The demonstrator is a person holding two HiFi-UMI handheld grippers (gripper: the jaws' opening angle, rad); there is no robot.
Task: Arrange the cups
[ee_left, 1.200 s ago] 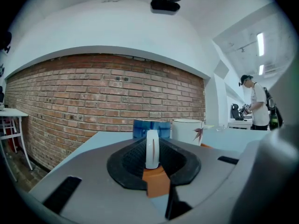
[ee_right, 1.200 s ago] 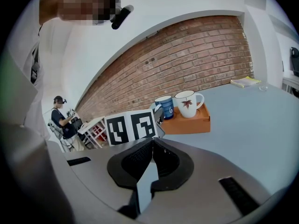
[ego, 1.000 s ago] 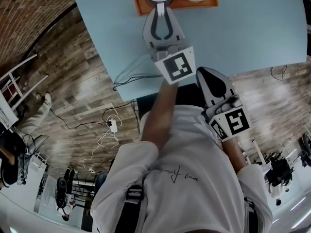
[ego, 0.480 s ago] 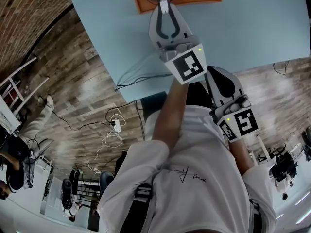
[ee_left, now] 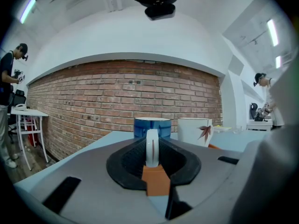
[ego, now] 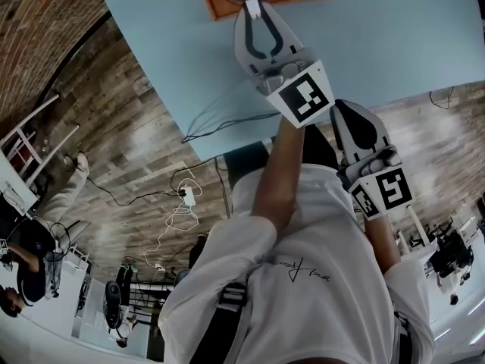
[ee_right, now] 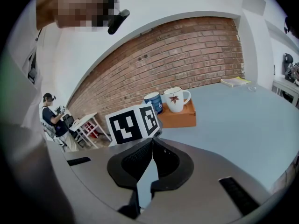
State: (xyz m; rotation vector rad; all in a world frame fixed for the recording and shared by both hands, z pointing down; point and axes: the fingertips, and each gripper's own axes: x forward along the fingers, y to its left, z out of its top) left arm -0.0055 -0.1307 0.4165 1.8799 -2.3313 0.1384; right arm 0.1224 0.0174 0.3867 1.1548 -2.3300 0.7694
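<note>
A blue cup and a white cup with a red leaf print stand side by side on an orange tray at the far side of the light blue table. My left gripper reaches level over the table and is shut on the blue cup's white handle, which stands upright between its pads. My right gripper hangs back by my body near the table's near edge, shut with nothing in it. In the right gripper view, both cups and the tray lie ahead, beyond the left gripper's marker cube.
Dark cables run over the table's near-left edge down to the wooden floor. A yellow book lies far off on the table. A person stands by a small white table at the left, in front of the brick wall.
The left gripper has tilted slightly while keeping its hold on the handle. The head view has drifted, so both grippers sit a little further right in the picture.
</note>
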